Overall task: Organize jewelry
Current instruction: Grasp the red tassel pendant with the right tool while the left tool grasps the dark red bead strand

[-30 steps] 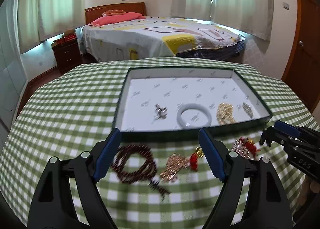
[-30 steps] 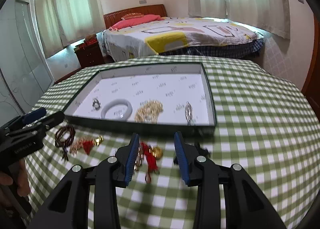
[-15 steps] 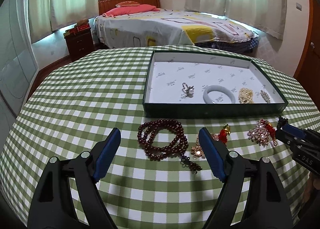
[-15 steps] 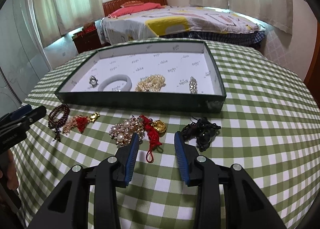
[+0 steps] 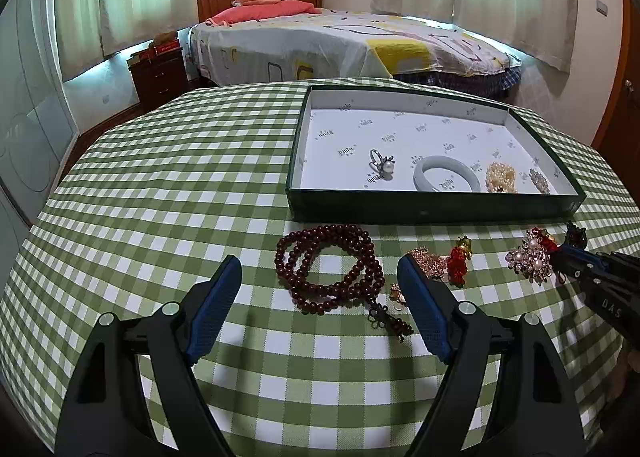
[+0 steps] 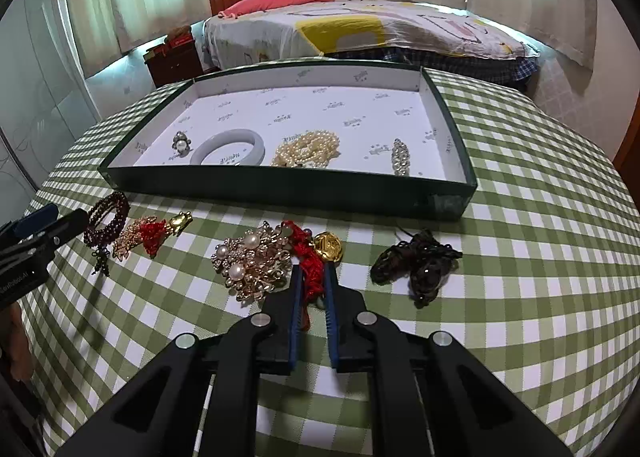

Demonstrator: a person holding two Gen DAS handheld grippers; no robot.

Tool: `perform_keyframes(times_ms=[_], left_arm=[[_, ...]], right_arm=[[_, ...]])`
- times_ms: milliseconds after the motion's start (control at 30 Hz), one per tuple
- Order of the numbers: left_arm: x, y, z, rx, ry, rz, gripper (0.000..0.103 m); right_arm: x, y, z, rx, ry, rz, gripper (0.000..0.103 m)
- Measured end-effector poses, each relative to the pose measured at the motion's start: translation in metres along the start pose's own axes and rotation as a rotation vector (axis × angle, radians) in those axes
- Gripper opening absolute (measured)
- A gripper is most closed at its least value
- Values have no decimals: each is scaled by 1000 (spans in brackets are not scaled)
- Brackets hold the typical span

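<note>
My right gripper (image 6: 310,271) has its jaws closing tight on the red cord (image 6: 307,257) of a gold pendant (image 6: 328,247), which lies on the checked cloth in front of the green box (image 6: 280,193). A pearl and gold brooch cluster (image 6: 252,261) touches its left finger. My left gripper (image 5: 319,263) stands open over a dark red bead bracelet (image 5: 328,265), whose beads lie between its fingers without being touched. A rose-gold piece with a red tassel (image 5: 440,265) sits by its right finger. The box holds a pearl ring (image 5: 382,165), a pale bangle (image 5: 446,179), a pearl strand (image 5: 500,179) and a crystal brooch (image 5: 538,179).
A black cord bundle (image 6: 420,261) lies to the right of the pendant. The round table's cloth (image 5: 180,185) falls away at its edges. Beyond it stand a bed (image 5: 340,45) and a dark nightstand (image 5: 160,73).
The right jaws have closed from apart onto the red cord. Both grippers have sunk toward the table, and the left one now stands over the bead bracelet.
</note>
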State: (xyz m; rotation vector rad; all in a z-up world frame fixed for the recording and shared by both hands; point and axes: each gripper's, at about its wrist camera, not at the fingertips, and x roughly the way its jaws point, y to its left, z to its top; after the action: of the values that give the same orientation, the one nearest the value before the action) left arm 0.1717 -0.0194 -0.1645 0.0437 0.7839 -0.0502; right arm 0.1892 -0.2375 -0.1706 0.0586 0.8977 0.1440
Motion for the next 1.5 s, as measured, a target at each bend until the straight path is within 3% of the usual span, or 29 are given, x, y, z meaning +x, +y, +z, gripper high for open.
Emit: perform_keyframes(times_ms=[533,933,1133,1200,1300,1500], left_arm=[[20,-5,3,12,42,8,78],[45,6,6,-40,137,-33,78],[41,7,5,-19,123,-28,52],[38,9,4,-18,117,-37,35],[36,12,3,-25,111,-62,19],[26,15,0,-33,82,-88,11]], right_arm=[[-23,-14,0,35,-63,-8,9],[-20,-13,0,38,-62,6,9],[-17,-13,-2,42,-54,9,9],[-16,-12,-3,42,-53,11,9],[-16,-11,-3,42,-52,11,9],[-20,-10,-4,43,-71,10,9]])
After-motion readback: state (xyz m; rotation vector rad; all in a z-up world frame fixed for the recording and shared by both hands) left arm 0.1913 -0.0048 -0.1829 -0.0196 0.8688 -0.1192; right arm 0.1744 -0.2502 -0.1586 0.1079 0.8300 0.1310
